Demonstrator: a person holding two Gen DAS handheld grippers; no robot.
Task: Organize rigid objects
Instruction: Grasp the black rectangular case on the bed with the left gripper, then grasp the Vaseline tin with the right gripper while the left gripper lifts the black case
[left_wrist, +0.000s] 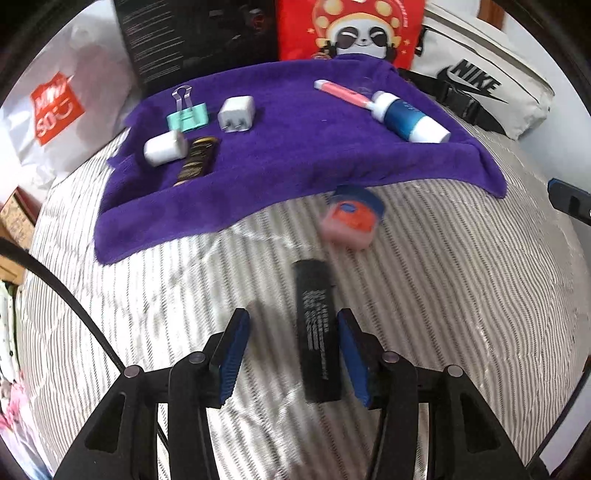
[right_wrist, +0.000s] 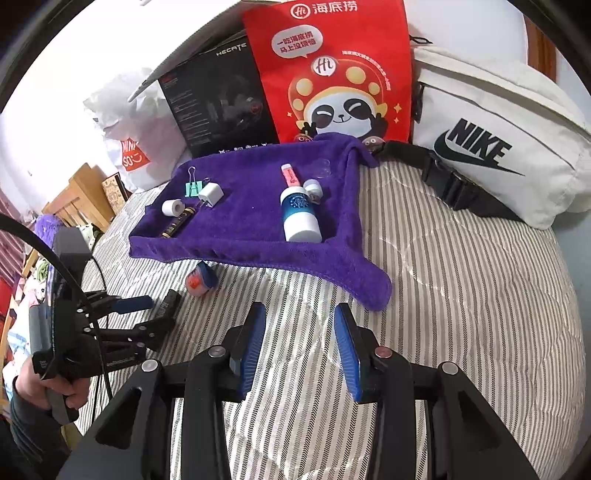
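Observation:
A purple towel (left_wrist: 295, 147) (right_wrist: 251, 221) lies on the striped bed. On it lie a teal binder clip (left_wrist: 188, 118), a white charger (left_wrist: 236, 112), a white roll (left_wrist: 164, 147), a dark gold stick (left_wrist: 195, 160), a pink tube (left_wrist: 341, 92) and a blue-white bottle (left_wrist: 408, 118) (right_wrist: 300, 214). My left gripper (left_wrist: 291, 325) is open; a black rectangular bar (left_wrist: 317, 332) (right_wrist: 167, 302) lies on the bed between its jaws, beside the right pad (left_wrist: 352, 354). A blurred orange-blue-pink object (left_wrist: 351, 218) (right_wrist: 199, 280) sits just beyond. My right gripper (right_wrist: 300, 328) is open and empty above the bed.
A black box (right_wrist: 218, 107), a red panda bag (right_wrist: 332, 74), a white Nike pouch (right_wrist: 498, 147) and a white Miniso bag (left_wrist: 62, 107) stand behind the towel. The left gripper (right_wrist: 147, 314) and the hand that holds it show at the left of the right wrist view.

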